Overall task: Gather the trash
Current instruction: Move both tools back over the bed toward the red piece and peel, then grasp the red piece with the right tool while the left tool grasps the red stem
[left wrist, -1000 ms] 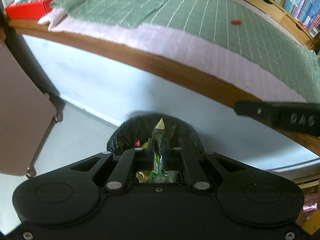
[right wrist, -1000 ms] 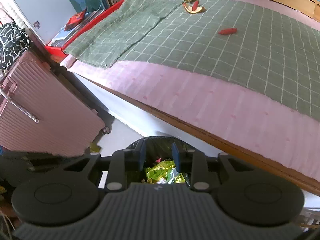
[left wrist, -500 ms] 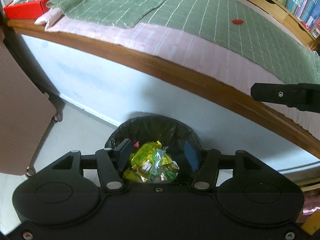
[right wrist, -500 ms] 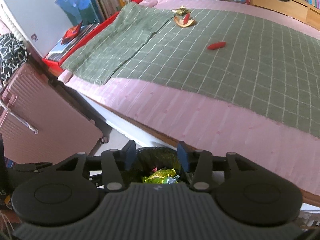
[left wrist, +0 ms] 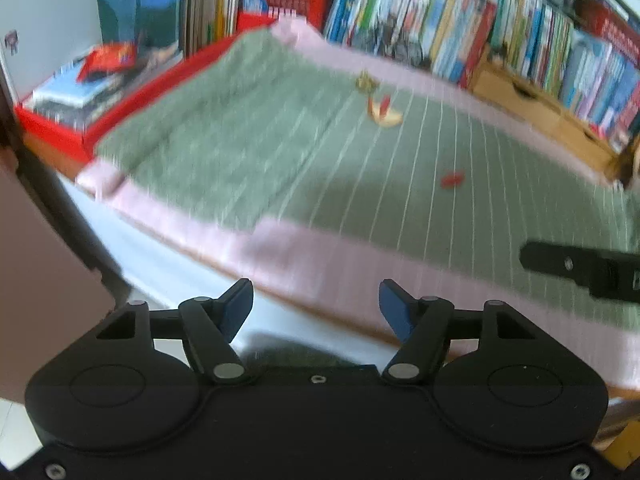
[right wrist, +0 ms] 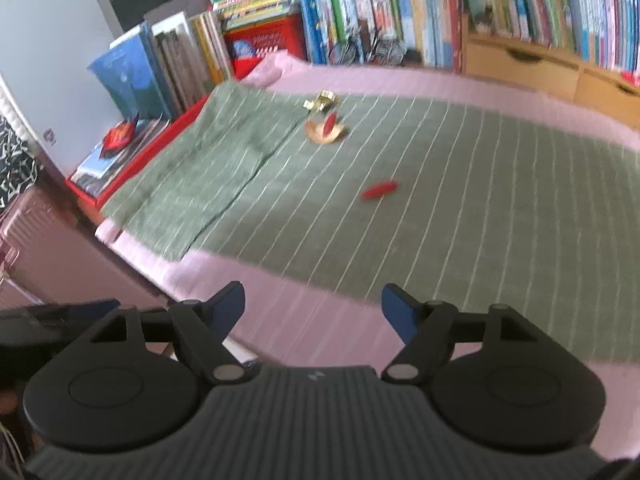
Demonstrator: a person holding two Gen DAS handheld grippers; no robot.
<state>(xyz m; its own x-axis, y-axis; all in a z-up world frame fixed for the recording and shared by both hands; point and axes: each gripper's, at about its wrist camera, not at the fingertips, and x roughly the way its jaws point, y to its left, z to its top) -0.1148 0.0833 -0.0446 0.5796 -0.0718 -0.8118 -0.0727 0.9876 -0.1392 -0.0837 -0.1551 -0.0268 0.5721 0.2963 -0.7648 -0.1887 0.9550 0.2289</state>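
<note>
While both grippers' jaws gape empty, red wrapper (right wrist: 379,191) lies on blanket (right wrist: 480,208); long axis left-right, slightly tilted.

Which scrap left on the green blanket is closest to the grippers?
The lone red scrap lying mid-blanket. The yellow peel with a red piece on it and the gold wrapper sit together farther back, toward the bookshelf.
</note>
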